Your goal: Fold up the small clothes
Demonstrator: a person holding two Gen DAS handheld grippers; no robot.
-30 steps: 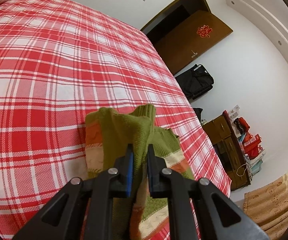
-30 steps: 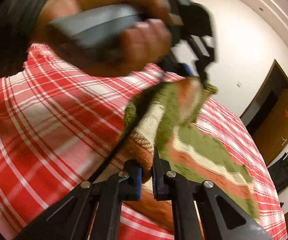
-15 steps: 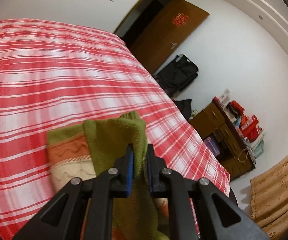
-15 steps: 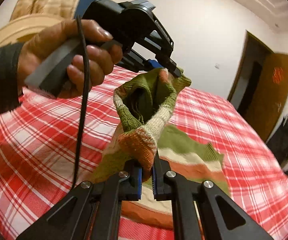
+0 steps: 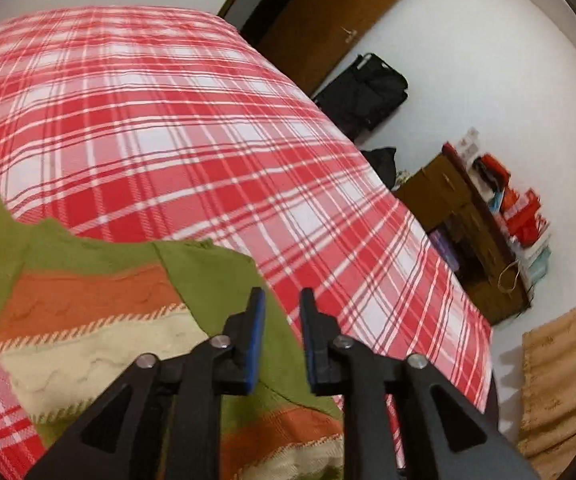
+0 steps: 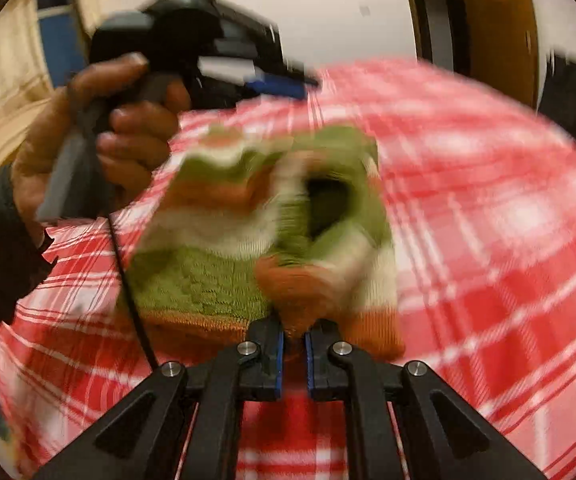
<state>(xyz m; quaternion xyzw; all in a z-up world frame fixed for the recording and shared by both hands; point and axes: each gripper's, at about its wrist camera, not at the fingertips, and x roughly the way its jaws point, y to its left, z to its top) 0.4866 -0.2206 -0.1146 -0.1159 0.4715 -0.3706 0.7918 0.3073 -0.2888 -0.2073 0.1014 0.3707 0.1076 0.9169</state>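
The left gripper (image 5: 282, 320) hung above the near part of the bed, its blue-padded fingers (image 5: 256, 320) spread apart with nothing between them. Under it a small knitted sweater (image 5: 100, 312), striped in green, orange and cream, lay on the red and white plaid bedspread (image 5: 168, 120), at the near left of the left wrist view. A green panel of the knit was folded across the striped part and ran beneath the parted fingers.

In the right wrist view the picture was badly blurred. The right gripper (image 6: 292, 344) had its fingers drawn close on an orange-edged fold of the sweater (image 6: 208, 280), pinching it just at the tips. The bulk of the garment bunched up beyond the fingers, with a dark opening showing among the folds. To the far left, a bare hand (image 6: 100, 140) in a dark sleeve gripped the handle of the other gripper (image 6: 284, 82), whose blue pads pointed right, above the far edge of the sweater and clear of it. A black cable (image 6: 132, 296) trailed down from that handle across the near left of the knit.

Beyond the bed stood a brown wooden door (image 5: 339, 12), a black suitcase (image 5: 363, 92) against the white wall, and a low wooden cabinet (image 5: 467, 232) stacked with red boxes (image 5: 523, 216).
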